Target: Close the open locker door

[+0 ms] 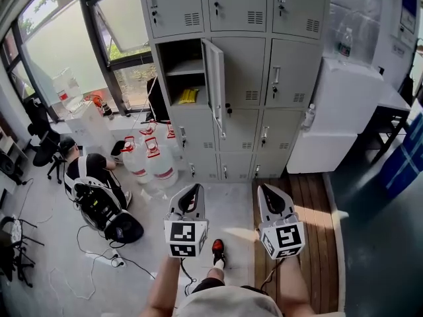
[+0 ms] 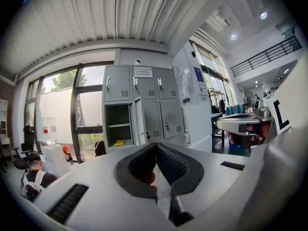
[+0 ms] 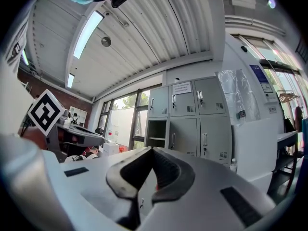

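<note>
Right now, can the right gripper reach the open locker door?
Probably not yet: the right gripper sits well short of the door, which hangs open across bare floor. Nothing blocks the way, so stepping closer should do.

We note two pale grey, wedge-shaped plastic shells: left tongs (image 1: 192,187) and right tongs (image 1: 267,189). Each ends in a white cube printed with black square markers: left marker cube (image 1: 184,238), right marker cube (image 1: 285,237). Inner pads (image 2: 172,163) are black ribbed rubber. Black slotted vents (image 2: 67,203) are set in the shell. A thin dark cable (image 1: 186,274) hangs under the left cube. Worn: pale top (image 1: 231,304), dark shorts (image 1: 210,284), red-and-black shoe (image 1: 217,246).
</note>
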`<action>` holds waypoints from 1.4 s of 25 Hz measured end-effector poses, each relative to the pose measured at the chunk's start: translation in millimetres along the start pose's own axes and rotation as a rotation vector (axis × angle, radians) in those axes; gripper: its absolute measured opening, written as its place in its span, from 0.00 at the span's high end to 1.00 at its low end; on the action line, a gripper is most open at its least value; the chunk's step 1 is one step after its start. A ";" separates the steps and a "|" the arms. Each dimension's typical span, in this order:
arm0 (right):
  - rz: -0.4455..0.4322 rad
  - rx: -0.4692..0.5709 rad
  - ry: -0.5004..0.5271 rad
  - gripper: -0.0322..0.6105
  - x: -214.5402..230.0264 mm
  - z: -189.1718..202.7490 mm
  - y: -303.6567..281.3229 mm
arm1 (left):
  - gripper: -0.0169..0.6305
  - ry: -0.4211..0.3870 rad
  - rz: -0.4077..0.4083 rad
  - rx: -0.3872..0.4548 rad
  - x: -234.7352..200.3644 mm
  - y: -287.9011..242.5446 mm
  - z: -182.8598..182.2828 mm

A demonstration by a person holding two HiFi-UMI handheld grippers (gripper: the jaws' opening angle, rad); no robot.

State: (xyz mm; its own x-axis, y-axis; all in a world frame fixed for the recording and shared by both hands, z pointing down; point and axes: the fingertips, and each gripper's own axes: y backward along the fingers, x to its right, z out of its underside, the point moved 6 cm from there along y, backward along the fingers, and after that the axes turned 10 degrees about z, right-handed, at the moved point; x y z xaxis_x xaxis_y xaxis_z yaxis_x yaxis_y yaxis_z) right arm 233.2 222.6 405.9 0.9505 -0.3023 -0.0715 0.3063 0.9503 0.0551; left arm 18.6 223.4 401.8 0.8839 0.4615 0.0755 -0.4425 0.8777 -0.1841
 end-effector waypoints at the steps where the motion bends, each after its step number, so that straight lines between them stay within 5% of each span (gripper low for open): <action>1: 0.002 -0.001 -0.001 0.93 1.7 1.0 -11.6 | 0.94 0.001 0.005 -0.006 -6.6 -10.1 -1.0; 19: 0.015 0.012 -0.010 0.93 20.2 0.3 -235.2 | 0.94 -0.014 0.041 0.012 -149.8 -181.3 -40.7; 35: -0.045 -0.006 -0.081 0.93 21.7 21.1 -320.9 | 0.94 -0.003 0.049 -0.014 -203.5 -245.5 -29.0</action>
State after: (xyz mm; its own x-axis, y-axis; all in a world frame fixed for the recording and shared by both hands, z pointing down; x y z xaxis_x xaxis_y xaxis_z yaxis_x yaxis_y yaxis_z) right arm 156.6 -90.5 407.7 0.9369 -0.3494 0.0073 0.3487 0.9360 0.0477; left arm -48.2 -89.8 403.2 0.8609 0.5042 0.0689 -0.4830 0.8522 -0.2009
